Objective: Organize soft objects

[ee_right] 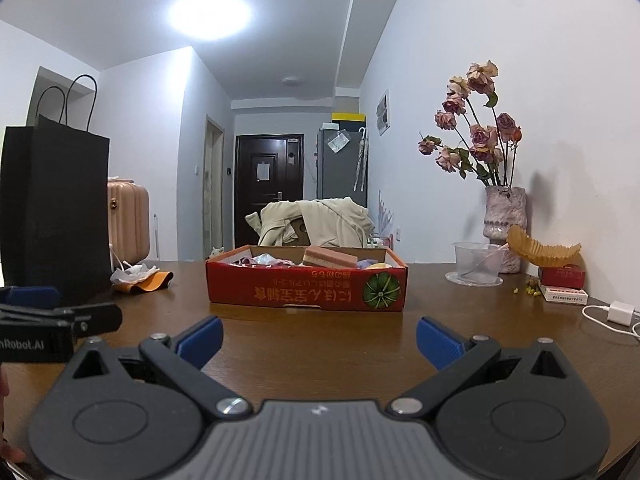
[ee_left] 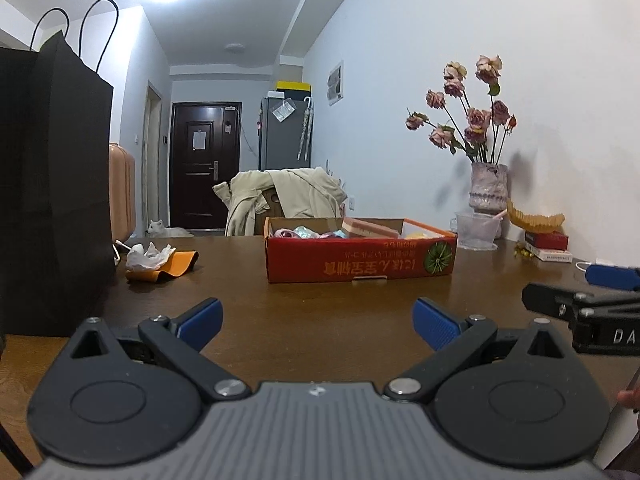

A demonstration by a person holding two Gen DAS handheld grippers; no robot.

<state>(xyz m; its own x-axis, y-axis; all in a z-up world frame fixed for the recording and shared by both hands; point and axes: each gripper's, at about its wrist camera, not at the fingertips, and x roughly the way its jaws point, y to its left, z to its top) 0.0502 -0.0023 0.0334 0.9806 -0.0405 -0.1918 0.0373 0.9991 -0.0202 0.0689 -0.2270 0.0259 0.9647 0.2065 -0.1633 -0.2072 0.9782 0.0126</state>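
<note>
Left tongs (ee_left: 318, 322) hung released, empty; right tongs (ee_right: 319, 340) likewise gaped. At twelve o'clock on the tabletop (ee_right: 320, 328) sat the red box (ee_right: 306, 286), soft objects (ee_right: 266, 260) inside: probably light, squashy, best pinched mid-body.

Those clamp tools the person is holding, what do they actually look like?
Both match. The left gripper has a ribbed grey body, two black round-hubbed arms joined by silver pivot screws, and ridged blue pads on its fingertips. The right gripper is built the same, with blue pads. Each has a black side block with white lettering, only partly readable. No cables or sleeves show.
</note>
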